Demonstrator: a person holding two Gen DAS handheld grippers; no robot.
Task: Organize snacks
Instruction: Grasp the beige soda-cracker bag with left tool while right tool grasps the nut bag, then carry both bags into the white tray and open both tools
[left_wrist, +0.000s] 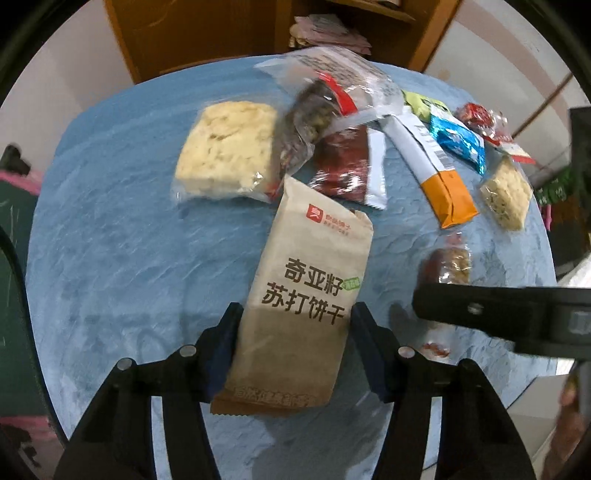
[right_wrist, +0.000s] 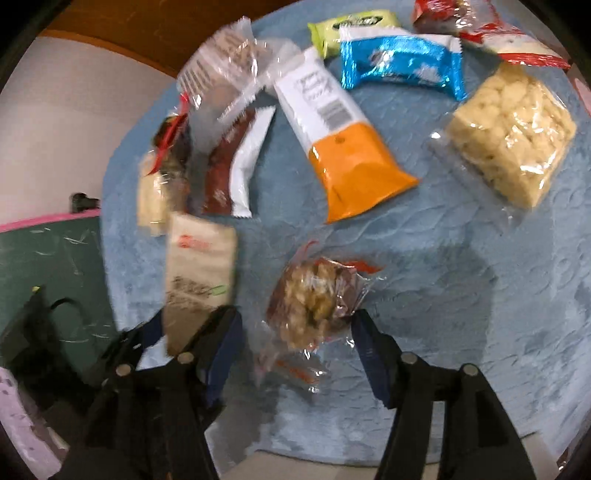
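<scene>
Left wrist view first, biggest stuff down. The blue mat (left_wrist: 122, 229) has snacks piled along its far side, and that pile is where I see trouble: the clear bag (left_wrist: 332, 85) sits on the rice cake (left_wrist: 225, 147) and the dark red pack (left_wrist: 343, 166), so tugging any one of them could drag the rest.

The cracker pack (left_wrist: 306, 295) sits between the left gripper (left_wrist: 295, 343) pads, which look pressed on its sides. It's a slim, smooth wrapper held near the bottom end, so it could swing or slip out, and its top already touches the pile.

Right wrist view: the right gripper (right_wrist: 295, 339) is spread wide around the nut candy (right_wrist: 314, 295), not squeezing. The frame is blurry, so I can't swear the right pad isn't touching the wrapper. Crinkly film, easy to pinch only the loose edge and drop it. The two grippers are also close together, so a bump seems possible.
</scene>
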